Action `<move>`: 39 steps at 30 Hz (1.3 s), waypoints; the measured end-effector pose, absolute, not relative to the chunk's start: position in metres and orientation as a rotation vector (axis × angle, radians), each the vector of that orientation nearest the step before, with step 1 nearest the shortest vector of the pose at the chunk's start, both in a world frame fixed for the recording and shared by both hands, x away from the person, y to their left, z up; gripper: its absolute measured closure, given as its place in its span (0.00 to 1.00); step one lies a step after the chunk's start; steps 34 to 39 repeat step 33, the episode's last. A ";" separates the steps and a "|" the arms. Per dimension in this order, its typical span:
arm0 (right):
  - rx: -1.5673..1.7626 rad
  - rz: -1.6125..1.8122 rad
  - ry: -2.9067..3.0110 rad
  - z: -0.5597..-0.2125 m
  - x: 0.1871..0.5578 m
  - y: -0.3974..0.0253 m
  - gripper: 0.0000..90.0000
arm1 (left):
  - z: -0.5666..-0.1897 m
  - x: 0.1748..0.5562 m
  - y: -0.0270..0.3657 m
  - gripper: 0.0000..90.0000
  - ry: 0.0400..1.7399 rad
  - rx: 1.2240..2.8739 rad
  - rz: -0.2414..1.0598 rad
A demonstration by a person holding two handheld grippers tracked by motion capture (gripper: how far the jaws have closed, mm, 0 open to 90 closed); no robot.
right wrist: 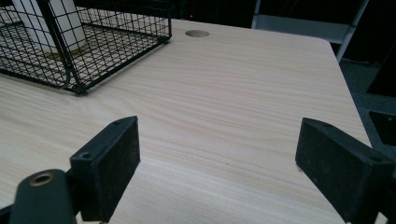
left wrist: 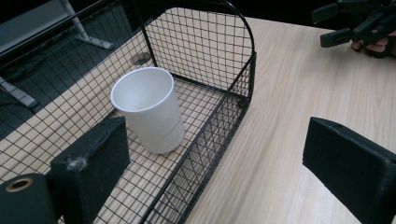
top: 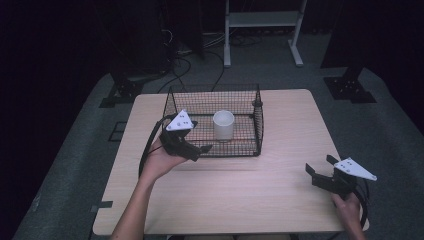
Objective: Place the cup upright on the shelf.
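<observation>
**Now: white cup upright inside the wire basket, both grippers spread**

Seen from the high view, a pale wooden table (top: 240, 185) carries a black wire basket (top: 257, 131) on its far half. A white cup (top: 223, 125) stands upright on the basket floor, roughly at its middle, mouth up and touching none of the mesh walls.

The left gripper (top: 202, 150) hangs at the near left corner of the basket, held in the person's left hand (top: 159, 159), with a grey three-cornered plate on top and a black cable trailing down the wrist. Its jaws stand wide apart and grip nothing. In the left gripper view, one jaw sits over the basket floor and the other over bare table, so the near mesh wall runs between them; the cup (left wrist: 148, 108) lies just ahead of the jaw that is inside, apart from it. The cup looks empty as far as its inside can be seen.

The right gripper (top: 322, 167) rests low near the right front edge of the table, well apart from the basket, held in the right hand (top: 348, 206). Its jaws are likewise spread, with nothing between them. The right gripper view shows bare wood grain ahead of the jaws, a round hole (right wrist: 197, 33) in the tabletop farther off, and the basket corner (right wrist: 77, 86) at upper left with the cup (right wrist: 67, 23) behind the mesh.
</observation>
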State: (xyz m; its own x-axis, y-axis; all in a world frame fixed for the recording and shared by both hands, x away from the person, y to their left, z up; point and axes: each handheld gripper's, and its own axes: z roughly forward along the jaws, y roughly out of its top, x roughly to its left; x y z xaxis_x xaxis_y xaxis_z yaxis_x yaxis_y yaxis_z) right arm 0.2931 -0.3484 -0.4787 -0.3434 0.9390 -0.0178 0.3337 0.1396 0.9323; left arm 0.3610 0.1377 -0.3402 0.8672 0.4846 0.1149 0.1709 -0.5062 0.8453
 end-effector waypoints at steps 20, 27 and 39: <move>1.225 1.200 1.776 -0.479 0.293 -0.348 0.14 | -0.365 0.324 0.150 0.07 0.497 2.051 0.409; 1.222 1.198 1.775 -0.479 0.293 -0.348 0.14 | -0.371 0.308 0.155 0.07 0.509 2.022 0.404; 1.225 1.204 1.773 -0.479 0.293 -0.349 0.14 | -0.381 0.291 0.157 0.04 0.535 2.015 0.393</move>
